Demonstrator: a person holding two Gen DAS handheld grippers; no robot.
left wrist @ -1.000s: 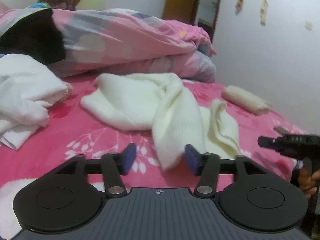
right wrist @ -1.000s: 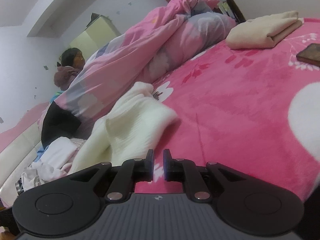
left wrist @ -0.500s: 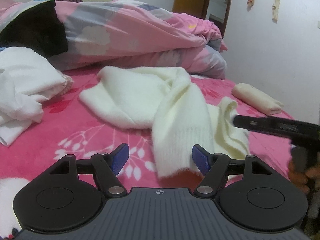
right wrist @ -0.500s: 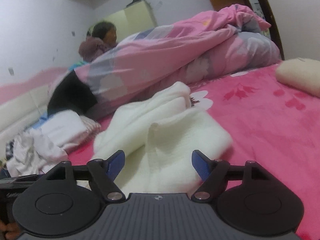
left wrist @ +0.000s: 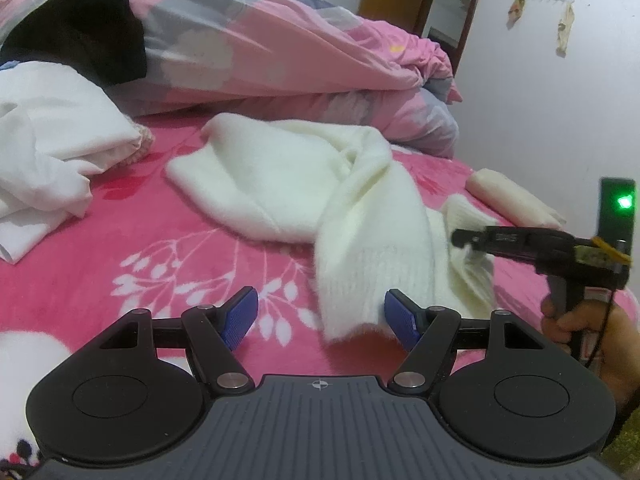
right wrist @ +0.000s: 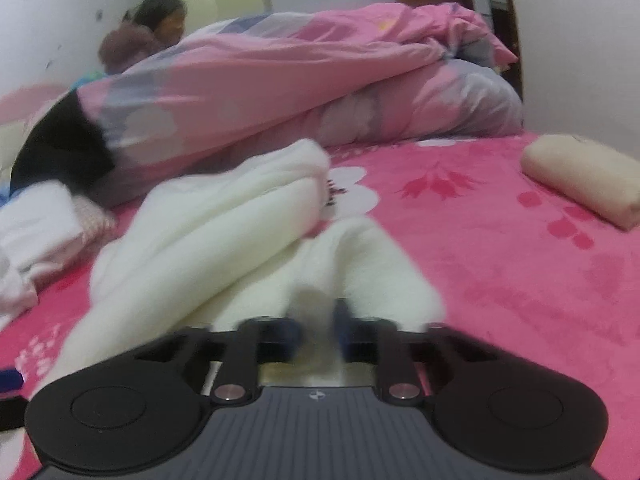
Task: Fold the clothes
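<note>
Bare pink bedsheet (left wrist: 160, 264) open in front, heaped duvet (left wrist: 280, 52) blocking behind, white clothes pile (left wrist: 52, 140) crowding left

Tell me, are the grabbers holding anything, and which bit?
The right gripper is closing on a fold at the near edge of the cream sweater. The left gripper is open, its jaws either side of a sleeve end, not gripping.
</note>
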